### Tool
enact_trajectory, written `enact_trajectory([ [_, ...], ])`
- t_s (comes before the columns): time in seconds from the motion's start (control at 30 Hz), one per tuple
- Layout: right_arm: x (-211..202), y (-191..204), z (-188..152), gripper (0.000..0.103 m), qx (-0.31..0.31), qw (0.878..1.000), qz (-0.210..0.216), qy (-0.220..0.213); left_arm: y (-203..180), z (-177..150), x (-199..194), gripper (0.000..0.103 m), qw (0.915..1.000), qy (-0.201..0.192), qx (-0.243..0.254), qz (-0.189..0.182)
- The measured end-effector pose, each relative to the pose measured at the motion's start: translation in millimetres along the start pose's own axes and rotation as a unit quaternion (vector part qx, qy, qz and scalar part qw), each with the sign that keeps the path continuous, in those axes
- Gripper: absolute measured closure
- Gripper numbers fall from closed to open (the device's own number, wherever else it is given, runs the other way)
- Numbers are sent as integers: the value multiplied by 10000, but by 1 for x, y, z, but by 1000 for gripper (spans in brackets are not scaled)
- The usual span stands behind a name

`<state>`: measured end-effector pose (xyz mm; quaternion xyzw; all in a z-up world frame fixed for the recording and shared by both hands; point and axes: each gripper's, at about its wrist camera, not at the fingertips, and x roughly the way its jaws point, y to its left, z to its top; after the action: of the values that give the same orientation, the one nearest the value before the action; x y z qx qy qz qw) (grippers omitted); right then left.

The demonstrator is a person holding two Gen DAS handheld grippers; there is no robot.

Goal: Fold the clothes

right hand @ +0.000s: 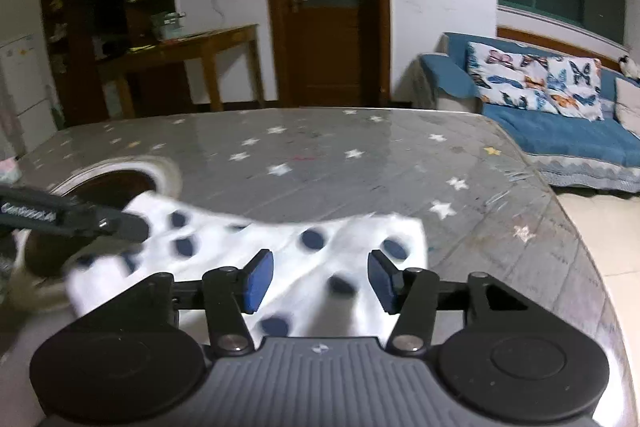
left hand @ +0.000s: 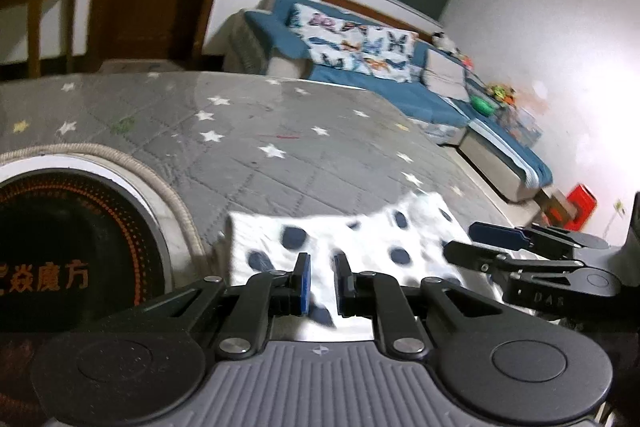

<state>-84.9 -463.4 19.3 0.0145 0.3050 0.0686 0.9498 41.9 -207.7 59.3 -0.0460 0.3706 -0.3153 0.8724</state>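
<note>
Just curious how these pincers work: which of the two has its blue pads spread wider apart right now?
The right gripper: a wide gap separates its pads above the polka-dot cloth. The left gripper has its pads nearly together.

1. The garment (right hand: 280,247) was soft white cloth with dark blue dots
2. The table cover (right hand: 360,163) looked like quilted grey fabric under a glossy clear sheet
3. The left gripper (left hand: 322,281) and right gripper (right hand: 318,279) were matt black plastic with metal rivets and blue pads (right hand: 258,281)
</note>
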Motion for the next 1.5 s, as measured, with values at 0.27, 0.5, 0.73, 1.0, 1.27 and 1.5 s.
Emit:
enact_trajectory([
  [0.27, -36, 27, -42, 45, 37, 10000, 38, -84, -16, -26, -12, 89, 9990, 56, 440, 16],
  [0.5, -33, 24, -63, 45, 273, 9996, -49, 0, -16, -34, -10, 87, 9989, 124, 431, 103],
  [0.73, -52, 24, -65, 23, 378, 9987, -160, -299, -21, -43, -29, 47, 9986, -33, 510, 132],
  [1.0, -65, 40, -83, 9, 398, 9978, -334, -412, -17, -62, -49, 21, 9988, -118, 422, 234],
  [1.27, -76, 60, -94, 0, 290, 9971, -481, -514, -8, -79, -64, 4, 9990, -188, 233, 328],
  [1.5, -83, 72, -100, 0, 334, 9961, -629, -526, -11, -94, -79, 0, 9987, -281, 288, 302],
])
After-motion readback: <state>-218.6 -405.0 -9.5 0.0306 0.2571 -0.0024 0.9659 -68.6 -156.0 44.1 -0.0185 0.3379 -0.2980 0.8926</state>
